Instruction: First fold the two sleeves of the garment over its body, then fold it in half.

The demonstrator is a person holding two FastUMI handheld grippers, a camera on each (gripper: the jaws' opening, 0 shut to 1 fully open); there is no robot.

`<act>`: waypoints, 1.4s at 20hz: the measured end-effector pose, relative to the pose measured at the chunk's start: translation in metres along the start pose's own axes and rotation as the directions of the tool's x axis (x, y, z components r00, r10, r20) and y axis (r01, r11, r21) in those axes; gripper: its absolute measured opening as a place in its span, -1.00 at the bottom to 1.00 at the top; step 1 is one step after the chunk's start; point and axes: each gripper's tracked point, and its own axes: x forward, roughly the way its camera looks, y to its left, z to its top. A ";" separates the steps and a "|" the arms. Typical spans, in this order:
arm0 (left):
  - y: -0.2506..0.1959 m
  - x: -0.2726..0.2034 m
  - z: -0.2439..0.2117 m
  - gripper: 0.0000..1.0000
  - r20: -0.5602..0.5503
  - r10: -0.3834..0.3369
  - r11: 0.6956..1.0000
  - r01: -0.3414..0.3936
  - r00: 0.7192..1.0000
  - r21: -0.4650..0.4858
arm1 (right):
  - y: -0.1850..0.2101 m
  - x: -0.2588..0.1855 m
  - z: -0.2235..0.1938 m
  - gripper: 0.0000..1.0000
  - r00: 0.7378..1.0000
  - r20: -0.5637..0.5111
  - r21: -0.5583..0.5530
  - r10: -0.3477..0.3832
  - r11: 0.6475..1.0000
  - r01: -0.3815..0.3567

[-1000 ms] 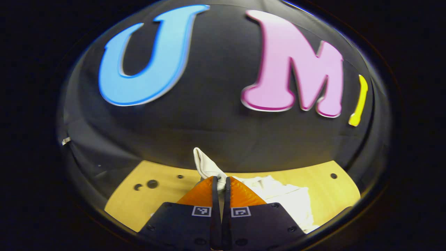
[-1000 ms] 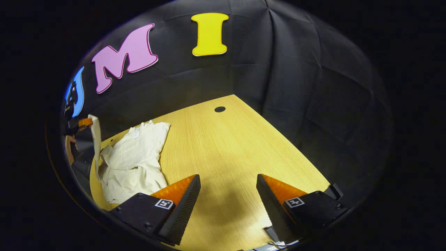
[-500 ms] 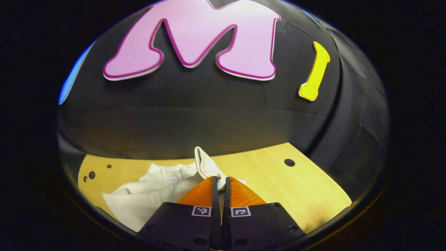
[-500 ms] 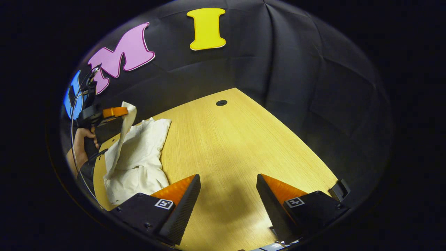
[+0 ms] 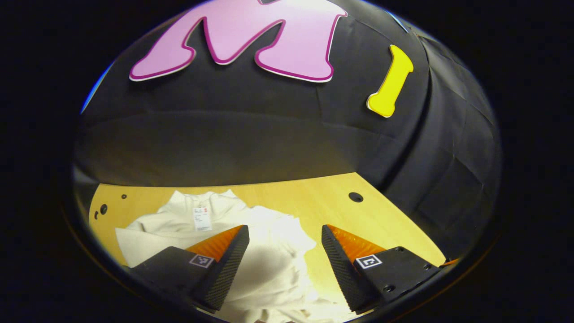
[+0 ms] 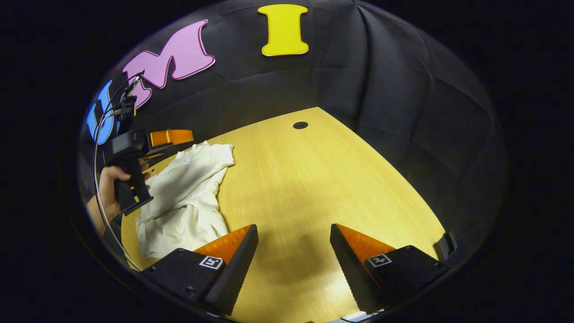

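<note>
A pale wooden tabletop (image 6: 314,188) is seen against the black cloth wall (image 6: 394,98) of the booth, with a round hole (image 6: 300,125) near its far edge in the right gripper view and several smaller holes (image 5: 103,209) at its far left in the left gripper view. On the left part of the tabletop a cream-white garment (image 6: 188,193) is laid, rumpled, with its collar toward the far side; bare wood is left to its right. In the left gripper view a sleeve (image 5: 287,233) is seen lying bunched over the garment's body, and a small tag (image 5: 202,218) is shown at the collar. The left tongs (image 5: 283,262) are held spread just above the garment, with cloth visible in the gap between the fingers and nothing pinched. In the right gripper view the same left tongs are seen at the far left, gripped by a hand (image 6: 110,179), with a cable (image 6: 99,134) looping from them. The right tongs (image 6: 293,264) are held spread over bare tabletop, right of the garment and apart from it.
</note>
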 end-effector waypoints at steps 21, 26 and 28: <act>0.223 -0.251 -0.256 0.95 -0.330 0.364 0.896 -0.424 0.871 -0.129 | 0.152 0.056 -0.094 0.98 0.965 -0.209 -0.147 0.159 0.970 -0.192; 0.213 -0.242 -0.277 0.96 -0.371 0.324 0.914 -0.389 0.871 -0.116 | 0.148 0.061 -0.097 1.00 0.972 -0.204 -0.151 0.119 0.977 -0.151; 0.211 -0.238 -0.278 0.96 -0.368 0.322 0.919 -0.381 0.873 -0.099 | 0.146 0.061 -0.097 1.00 0.975 -0.195 -0.155 0.107 0.978 -0.138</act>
